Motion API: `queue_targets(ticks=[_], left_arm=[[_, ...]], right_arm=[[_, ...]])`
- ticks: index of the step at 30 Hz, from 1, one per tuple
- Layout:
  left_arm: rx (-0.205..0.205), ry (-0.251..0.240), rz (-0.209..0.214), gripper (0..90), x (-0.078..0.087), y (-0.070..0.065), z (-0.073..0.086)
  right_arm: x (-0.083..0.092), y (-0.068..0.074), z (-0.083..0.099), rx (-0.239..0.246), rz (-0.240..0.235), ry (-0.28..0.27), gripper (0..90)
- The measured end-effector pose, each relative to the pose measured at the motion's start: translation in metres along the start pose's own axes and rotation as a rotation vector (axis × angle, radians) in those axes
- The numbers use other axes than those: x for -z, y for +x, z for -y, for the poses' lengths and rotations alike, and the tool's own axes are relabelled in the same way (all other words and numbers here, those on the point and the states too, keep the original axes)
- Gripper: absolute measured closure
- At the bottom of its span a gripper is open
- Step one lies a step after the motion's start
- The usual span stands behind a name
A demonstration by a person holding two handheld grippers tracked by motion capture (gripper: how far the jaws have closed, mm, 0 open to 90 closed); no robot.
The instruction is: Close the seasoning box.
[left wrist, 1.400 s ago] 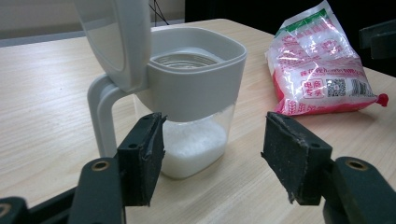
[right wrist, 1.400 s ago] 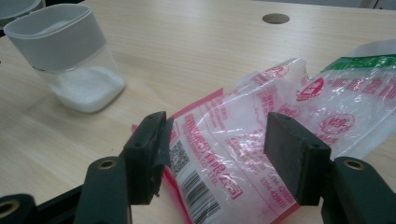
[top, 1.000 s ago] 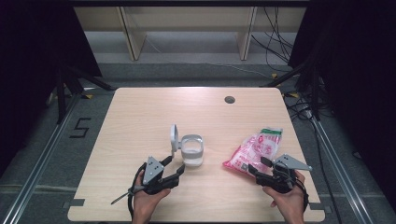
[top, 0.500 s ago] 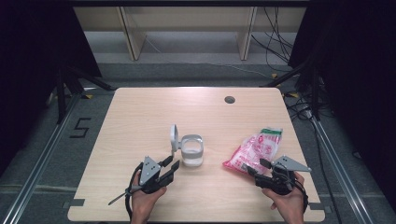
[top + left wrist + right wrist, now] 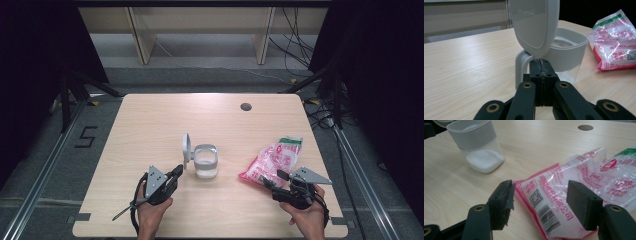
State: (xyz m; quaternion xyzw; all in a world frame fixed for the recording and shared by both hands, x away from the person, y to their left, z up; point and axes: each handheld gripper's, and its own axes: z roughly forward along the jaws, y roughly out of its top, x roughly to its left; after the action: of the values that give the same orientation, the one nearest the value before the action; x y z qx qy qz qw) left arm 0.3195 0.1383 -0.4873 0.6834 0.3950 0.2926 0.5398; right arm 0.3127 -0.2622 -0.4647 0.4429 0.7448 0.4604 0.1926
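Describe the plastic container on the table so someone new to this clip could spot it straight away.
On the pale wooden table, look near the middle, just ahead of the left tongs. There stands the clear container with a grey-white collar, a hinged lid standing upright and white grains in its bottom. Its neighbour, the pink-and-white printed bag, lies flat to its right.

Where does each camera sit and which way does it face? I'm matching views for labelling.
High view: above the table's near side, looking forward and down; forearms, left hand-held gripper, right hand-held gripper.
Left gripper view: along shut jaws toward the container.
Right gripper view: along open jaws around the bag's corner.
All share container and bag.
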Motion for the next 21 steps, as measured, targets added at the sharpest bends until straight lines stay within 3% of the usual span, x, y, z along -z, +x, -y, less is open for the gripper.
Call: queue_targets(ticks=[5,7,21], left_arm=[[0.001,-0.015,-0.020,89.1,0.001,0.006,-0.006],[-0.002,-0.022,-0.023,89.1,0.000,0.007,-0.009],[-0.046,-0.019,-0.011,89.1,-0.011,0.008,-0.027]], right_arm=[[0.000,0.001,0.000,-0.002,-0.004,0.000,38.7],[-0.002,0.000,0.000,0.017,0.018,0.002,38.7],[-0.001,0.000,0.001,0.017,0.010,0.004,38.7]])
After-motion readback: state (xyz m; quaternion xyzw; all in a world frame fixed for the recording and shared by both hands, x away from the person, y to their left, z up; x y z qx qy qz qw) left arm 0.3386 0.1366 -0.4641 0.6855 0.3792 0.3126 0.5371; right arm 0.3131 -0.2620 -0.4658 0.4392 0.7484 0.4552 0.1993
